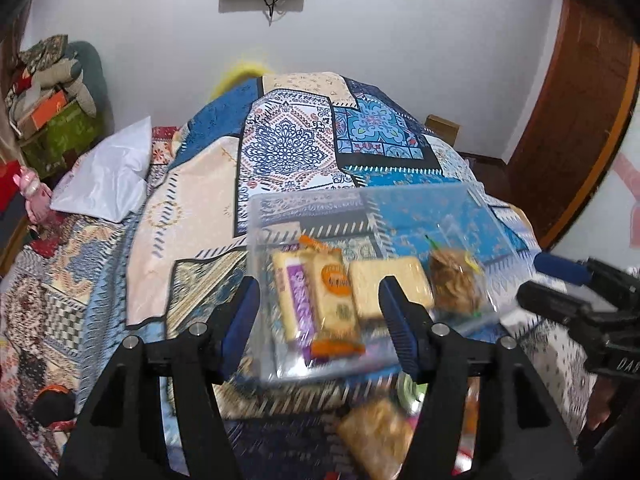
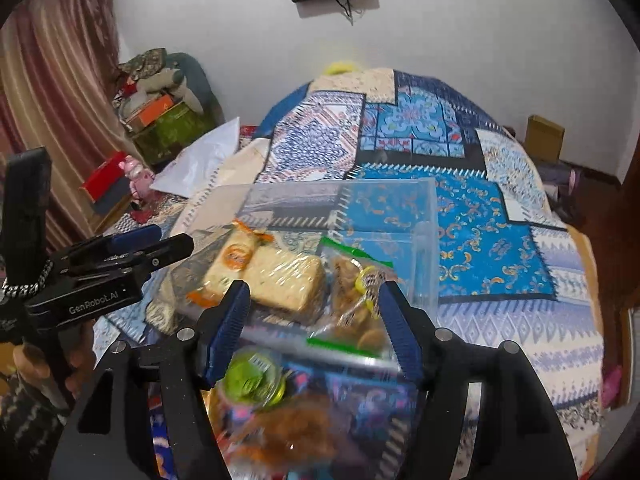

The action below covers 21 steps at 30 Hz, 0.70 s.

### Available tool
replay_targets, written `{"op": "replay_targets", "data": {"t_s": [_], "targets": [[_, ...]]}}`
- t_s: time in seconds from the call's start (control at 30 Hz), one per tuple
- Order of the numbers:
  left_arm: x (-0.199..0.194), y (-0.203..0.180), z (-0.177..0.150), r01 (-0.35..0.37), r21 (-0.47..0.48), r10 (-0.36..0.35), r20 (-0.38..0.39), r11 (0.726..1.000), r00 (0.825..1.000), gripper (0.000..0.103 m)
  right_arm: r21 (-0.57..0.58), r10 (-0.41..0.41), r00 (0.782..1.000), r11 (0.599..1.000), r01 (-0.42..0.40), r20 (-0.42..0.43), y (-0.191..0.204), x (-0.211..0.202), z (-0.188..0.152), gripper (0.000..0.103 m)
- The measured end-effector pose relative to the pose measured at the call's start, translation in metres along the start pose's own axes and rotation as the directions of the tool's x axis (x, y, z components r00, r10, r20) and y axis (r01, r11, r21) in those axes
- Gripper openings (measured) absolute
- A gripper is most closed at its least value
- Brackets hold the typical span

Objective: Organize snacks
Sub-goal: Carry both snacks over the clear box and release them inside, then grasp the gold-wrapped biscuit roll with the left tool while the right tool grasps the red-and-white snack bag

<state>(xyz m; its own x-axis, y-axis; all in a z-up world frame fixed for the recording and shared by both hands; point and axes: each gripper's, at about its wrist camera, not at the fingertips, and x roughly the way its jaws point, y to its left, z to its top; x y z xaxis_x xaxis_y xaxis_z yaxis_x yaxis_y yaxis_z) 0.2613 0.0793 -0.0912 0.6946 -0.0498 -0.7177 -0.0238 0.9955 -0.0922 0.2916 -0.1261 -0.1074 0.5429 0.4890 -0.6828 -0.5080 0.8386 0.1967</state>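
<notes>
A clear plastic box [image 1: 420, 204] sits on the patterned bedspread and holds several wrapped snacks: a purple-labelled packet [image 1: 294, 296], an orange-ended biscuit packet [image 1: 334, 300], a pale cracker block [image 1: 390, 280] and a bag of brown cookies [image 1: 454, 280]. My left gripper [image 1: 316, 320] is open and empty, hovering over the box's near side. My right gripper [image 2: 312, 328] is open and empty above the box [image 2: 424, 248], over the cookie bag [image 2: 354, 300]. Loose snacks lie in front of the box: a green-lidded cup [image 2: 252, 376] and a brown snack bag [image 2: 296, 428].
The bed [image 1: 280, 140] fills the middle, with a white plastic bag [image 1: 108, 172] at its left. Boxes and clothes are stacked at the far left [image 1: 52, 96]. A wooden door [image 1: 580, 112] stands on the right. A cardboard box [image 2: 544, 136] is beyond the bed.
</notes>
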Motion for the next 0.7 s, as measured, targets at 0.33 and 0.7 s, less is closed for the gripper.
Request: {"op": "replay_targets", "data": {"t_s": [0.33, 0.7], "targets": [[-0.066, 0.022, -0.052, -0.049, 0.020, 0.049, -0.017, 0.999, 0.999, 0.069, -0.075, 0.013, 1.000, 0.997, -0.012, 0.011, 0.031, -0.044, -0.039, 0.064], [-0.080, 0.059, -0.122, -0.088, -0.050, 0.081, -0.117, 0.995, 0.990, 0.069, -0.072, 0.039, 0.998, 0.996, -0.043, -0.048, 0.045, -0.045, -0.090, 0.066]]}}
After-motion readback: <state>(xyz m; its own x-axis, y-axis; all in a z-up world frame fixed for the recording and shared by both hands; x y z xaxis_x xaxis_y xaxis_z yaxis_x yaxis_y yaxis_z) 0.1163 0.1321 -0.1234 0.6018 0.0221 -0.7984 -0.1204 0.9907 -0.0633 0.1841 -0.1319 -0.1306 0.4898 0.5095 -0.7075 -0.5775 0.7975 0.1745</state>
